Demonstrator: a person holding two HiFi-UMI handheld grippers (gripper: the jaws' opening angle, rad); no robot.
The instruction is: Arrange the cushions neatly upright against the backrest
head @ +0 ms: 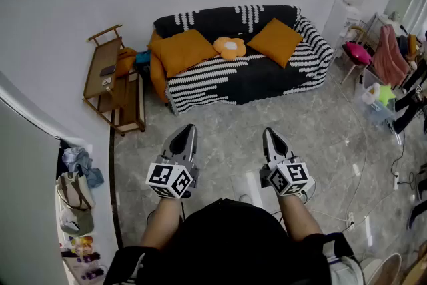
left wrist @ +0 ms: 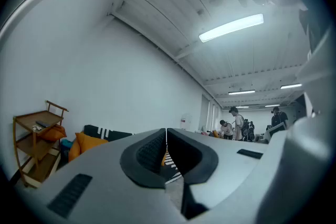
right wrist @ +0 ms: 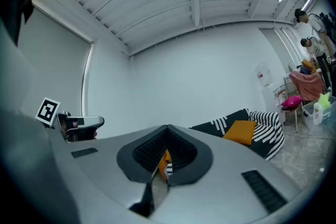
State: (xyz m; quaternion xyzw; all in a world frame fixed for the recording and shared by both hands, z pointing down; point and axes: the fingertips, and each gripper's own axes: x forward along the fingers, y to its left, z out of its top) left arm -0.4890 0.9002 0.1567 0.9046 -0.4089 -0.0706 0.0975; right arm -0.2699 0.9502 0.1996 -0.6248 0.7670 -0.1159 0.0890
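A black-and-white striped sofa [head: 220,80] stands against the far wall. On its seat a large orange cushion [head: 185,51] leans at the left, another orange cushion [head: 275,41] leans at the right, and a small flower-shaped cushion [head: 230,47] lies between them. My left gripper [head: 186,132] and right gripper [head: 270,135] are held side by side over the floor, well short of the sofa, both shut and holding nothing. In the right gripper view the right cushion [right wrist: 241,132] shows past the shut jaws; in the left gripper view the left cushion [left wrist: 90,143] shows.
A wooden shelf trolley [head: 113,80] stands left of the sofa. A water dispenser [head: 343,10], a pink stool [head: 355,54] and a clothes rack [head: 390,53] crowd the right. Cables [head: 357,173] run over the grey floor. Bags [head: 73,193] sit at the left wall. People [left wrist: 236,123] stand far off.
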